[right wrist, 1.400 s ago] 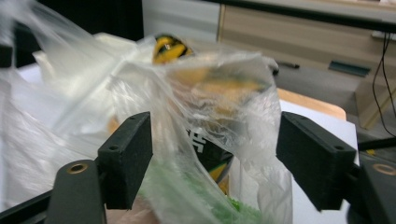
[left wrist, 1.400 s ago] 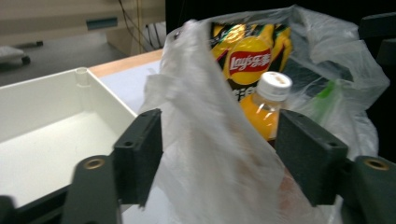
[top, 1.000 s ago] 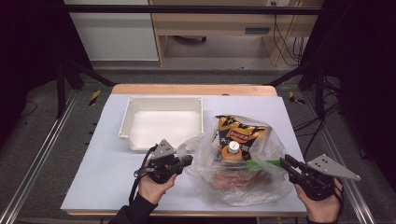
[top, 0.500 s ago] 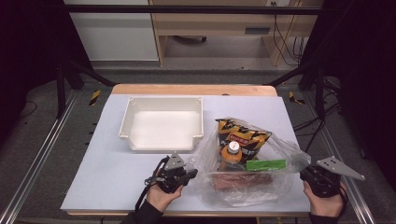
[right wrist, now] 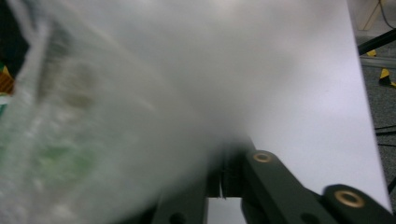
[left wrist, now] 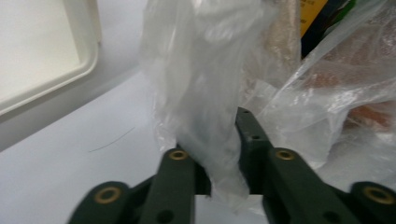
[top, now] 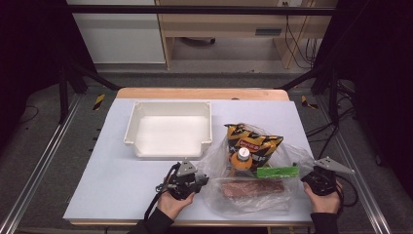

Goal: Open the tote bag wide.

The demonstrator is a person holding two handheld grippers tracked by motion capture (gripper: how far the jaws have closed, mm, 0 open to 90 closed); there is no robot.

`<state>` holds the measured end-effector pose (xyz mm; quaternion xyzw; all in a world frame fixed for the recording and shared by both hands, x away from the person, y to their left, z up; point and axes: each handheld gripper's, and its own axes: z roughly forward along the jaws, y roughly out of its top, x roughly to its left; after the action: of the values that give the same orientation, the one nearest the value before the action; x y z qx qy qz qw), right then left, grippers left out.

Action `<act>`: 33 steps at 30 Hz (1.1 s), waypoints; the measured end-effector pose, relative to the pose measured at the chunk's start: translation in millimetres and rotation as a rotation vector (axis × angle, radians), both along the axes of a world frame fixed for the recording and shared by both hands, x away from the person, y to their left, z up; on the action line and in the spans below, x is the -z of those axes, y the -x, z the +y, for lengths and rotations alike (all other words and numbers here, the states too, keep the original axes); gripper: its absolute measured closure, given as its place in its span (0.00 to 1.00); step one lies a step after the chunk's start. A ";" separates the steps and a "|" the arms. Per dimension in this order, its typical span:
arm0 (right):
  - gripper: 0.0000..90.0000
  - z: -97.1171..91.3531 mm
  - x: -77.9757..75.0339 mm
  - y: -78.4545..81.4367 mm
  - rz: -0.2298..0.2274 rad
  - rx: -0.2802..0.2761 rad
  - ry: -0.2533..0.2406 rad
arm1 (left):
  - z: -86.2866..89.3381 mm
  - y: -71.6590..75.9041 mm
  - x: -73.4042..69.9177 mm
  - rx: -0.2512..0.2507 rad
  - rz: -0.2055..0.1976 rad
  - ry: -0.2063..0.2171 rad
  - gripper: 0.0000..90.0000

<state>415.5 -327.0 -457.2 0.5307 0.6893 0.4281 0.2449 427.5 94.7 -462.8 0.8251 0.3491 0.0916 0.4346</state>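
Plastic bag (top: 253, 180) of groceries rests on the surface, each side gripped in closed jaws, the left just easing open; next, releasing both sides cleanly.

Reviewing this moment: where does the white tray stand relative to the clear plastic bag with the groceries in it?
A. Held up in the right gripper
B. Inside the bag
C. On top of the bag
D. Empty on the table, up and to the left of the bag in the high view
D: the high view shows the white tray standing empty on the table, up and to the left of the plastic bag.
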 end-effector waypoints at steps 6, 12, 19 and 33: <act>0.71 -15.8 -10.2 16.3 -0.030 0.005 -0.013 | 16.9 9.1 -18.0 -0.029 -0.054 0.025 0.45; 0.60 -32.1 -47.8 44.9 -0.152 0.030 -0.053 | 38.5 23.6 -46.2 -0.045 -0.132 0.101 0.25; 0.55 -23.2 -101.4 56.9 -0.288 -0.011 -0.081 | 33.8 24.4 -80.2 -0.041 -0.204 0.123 0.21; 0.43 38.6 -144.6 -4.0 -0.232 -0.154 -0.009 | -27.4 -47.0 -106.3 -0.034 -0.187 0.018 0.33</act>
<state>419.5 -288.4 -312.5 0.4243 0.6930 0.5074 0.2869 474.5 67.2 -356.6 0.8029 0.3220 0.1724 0.4712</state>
